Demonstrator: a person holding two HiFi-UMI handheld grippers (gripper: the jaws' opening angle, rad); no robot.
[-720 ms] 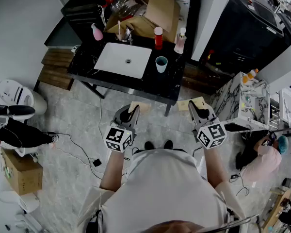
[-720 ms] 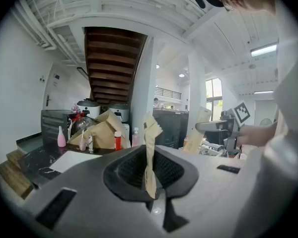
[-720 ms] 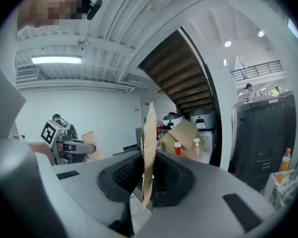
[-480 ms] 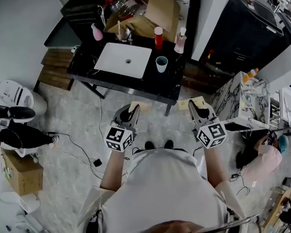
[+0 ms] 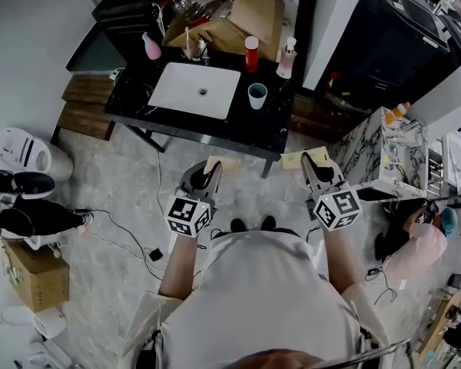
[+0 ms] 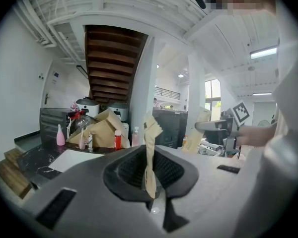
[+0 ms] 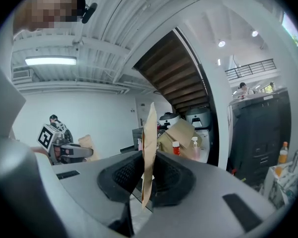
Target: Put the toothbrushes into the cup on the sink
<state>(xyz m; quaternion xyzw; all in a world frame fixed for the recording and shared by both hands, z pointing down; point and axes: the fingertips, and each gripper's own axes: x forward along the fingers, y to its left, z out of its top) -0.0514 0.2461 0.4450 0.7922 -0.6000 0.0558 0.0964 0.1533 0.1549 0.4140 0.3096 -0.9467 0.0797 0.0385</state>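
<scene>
Head view shows two flat tan packets held out in front of the person, above the floor and well short of the desk. The left paper packet (image 5: 224, 164) stands on edge between the jaws of the left gripper (image 5: 209, 174). The right paper packet (image 5: 311, 158) stands the same way in the right gripper (image 5: 316, 174). In the left gripper view the left gripper (image 6: 150, 172) has its jaws pressed together on the left paper packet (image 6: 150, 148), which rises upright out of them with a notched top edge. In the right gripper view the right gripper (image 7: 146, 175) is likewise clamped on the right paper packet (image 7: 149, 143), seen thin and edge-on. What the packets hold cannot be made out; they may be wrapped toothbrushes.

The cup (image 5: 257, 96), pale blue, stands on the black desk (image 5: 267, 121) just beside the right edge of the white sink (image 5: 195, 91), apart from both grippers. Behind the cup stand a red bottle (image 5: 251, 54) and a clear pump bottle (image 5: 287, 60). A pink bottle (image 5: 151, 47) stands near the sink's far left corner. An open cardboard box (image 5: 246, 10) sits at the back of the desk.
</scene>
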